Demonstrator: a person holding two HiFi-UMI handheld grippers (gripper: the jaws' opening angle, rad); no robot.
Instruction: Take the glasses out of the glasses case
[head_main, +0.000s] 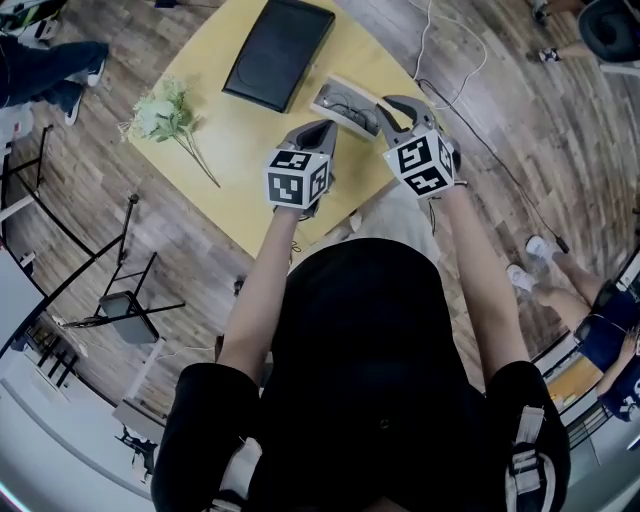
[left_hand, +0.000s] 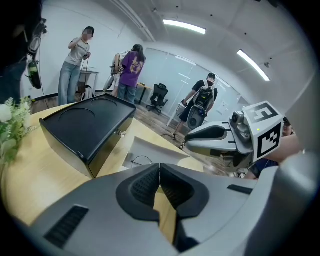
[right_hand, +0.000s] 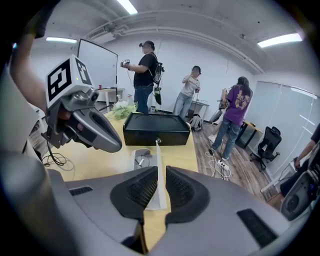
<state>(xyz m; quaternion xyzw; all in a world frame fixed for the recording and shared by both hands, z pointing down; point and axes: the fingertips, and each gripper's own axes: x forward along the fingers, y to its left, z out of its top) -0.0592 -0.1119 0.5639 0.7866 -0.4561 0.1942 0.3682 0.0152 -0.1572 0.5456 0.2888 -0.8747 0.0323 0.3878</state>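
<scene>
Head view shows the glasses case (head_main: 322, 103) lying open on the yellow table (head_main: 250, 190), just beside a black box (head_main: 278, 52) and well apart from a sprig of flowers (head_main: 165, 112). The glasses (head_main: 352, 102) lie inside the case, not yet taken out.

The left gripper (head_main: 325, 125) hangs near the case's near side. Its jaws are clenched tip to tip with nothing between them, so it is not steadying the case.

The right gripper (right_hand: 161, 172) points down over the case with its jaws a little apart. The raised lid (right_hand: 158, 160) shows edge-on in line with the narrow gap, but the pads do not seem to press on it, so I read this gripper as released.

Several things could go wrong from here, as I judge it:

- **Lid:** with nothing holding it, it may drop back over the glasses.
- **Case:** it looks light, so with no gripper pinning it down, a push at the frame could slide it across the table or lift it along with the glasses.
- **Grip:** the gap in the right jaws is slim, so a slightly off approach could knock the thin frame instead of straddling it. A hard pinch could bend an arm or smear a lens.
</scene>
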